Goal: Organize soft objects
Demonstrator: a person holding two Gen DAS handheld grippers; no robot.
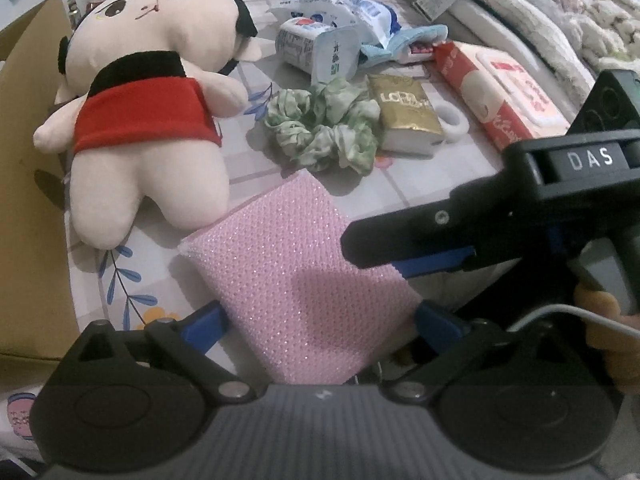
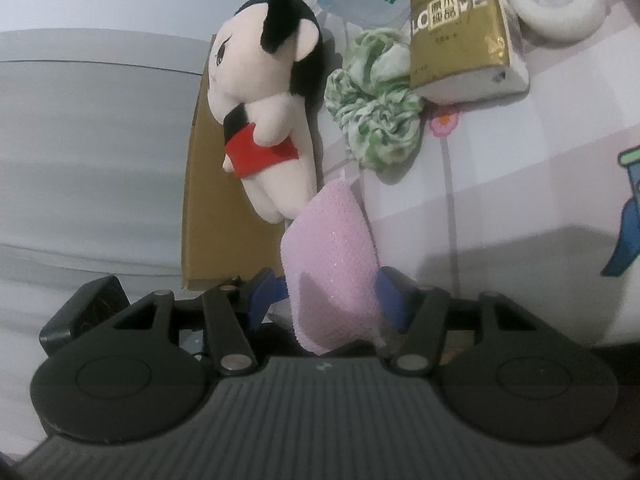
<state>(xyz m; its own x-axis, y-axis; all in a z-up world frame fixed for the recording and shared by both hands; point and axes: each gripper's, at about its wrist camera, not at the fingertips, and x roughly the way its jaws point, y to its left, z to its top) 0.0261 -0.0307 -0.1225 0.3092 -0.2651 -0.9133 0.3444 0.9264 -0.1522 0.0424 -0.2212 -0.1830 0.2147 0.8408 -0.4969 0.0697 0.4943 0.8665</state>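
A pink mesh sponge (image 1: pixel 288 264) lies at the front of the flowered tablecloth (image 1: pixel 404 184). My left gripper (image 1: pixel 320 320) is open, its blue fingers standing beside the sponge's two edges. My right gripper (image 1: pixel 384 260) comes in from the right and is shut on the sponge's right side. In the right wrist view the pink sponge (image 2: pixel 332 256) bends between the right gripper's (image 2: pixel 330 296) blue pads. Further back lie a plush doll (image 1: pixel 148 108) (image 2: pixel 264 120) in a red top and a green scrunchie (image 1: pixel 324 128) (image 2: pixel 376 120).
A cardboard box (image 1: pixel 28 160) (image 2: pixel 216 220) stands left of the doll. Behind the scrunchie are a gold tissue pack (image 1: pixel 408 116), a white tape roll (image 1: pixel 452 118), a red wipes pack (image 1: pixel 500 92) and a blue-white tissue pack (image 1: pixel 316 48). Folded towels (image 1: pixel 560 20) are stacked at the far right.
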